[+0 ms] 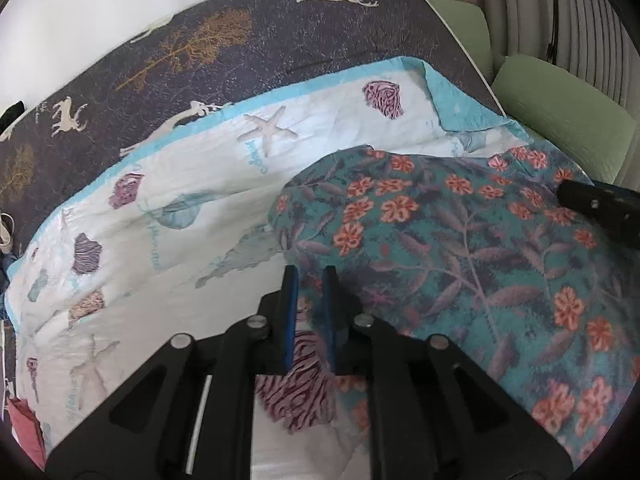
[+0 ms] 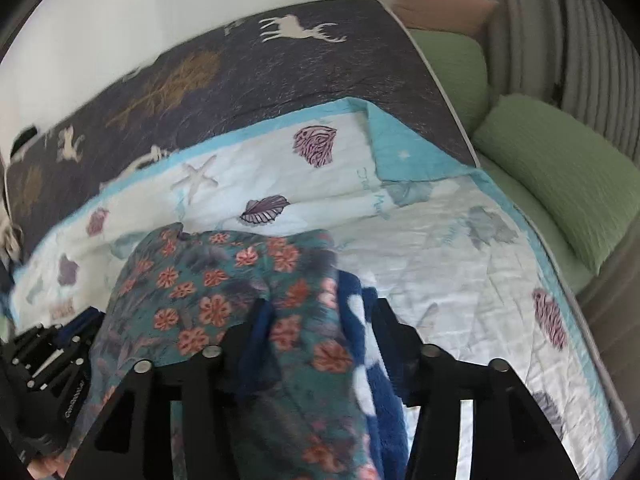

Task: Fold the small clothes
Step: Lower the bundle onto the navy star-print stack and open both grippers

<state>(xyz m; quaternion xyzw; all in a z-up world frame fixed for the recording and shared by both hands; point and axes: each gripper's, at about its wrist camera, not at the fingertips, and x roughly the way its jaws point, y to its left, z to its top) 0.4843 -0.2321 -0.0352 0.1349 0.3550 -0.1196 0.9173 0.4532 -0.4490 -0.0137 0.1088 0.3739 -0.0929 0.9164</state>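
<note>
A teal garment with orange flowers lies on a white sea-shell quilt. My left gripper sits at the garment's left edge, jaws nearly closed with a narrow gap; a bit of the floral edge shows between the fingers. In the right wrist view the same garment is bunched up between my right gripper's fingers, together with a blue and white fleece piece. The right gripper holds the cloth. Its black tip shows in the left wrist view.
The quilt lies on a dark bedspread with white deer and gold trees. Green pillows and a pink cushion lie at the right, by a curtain. The left gripper's black body shows at the lower left.
</note>
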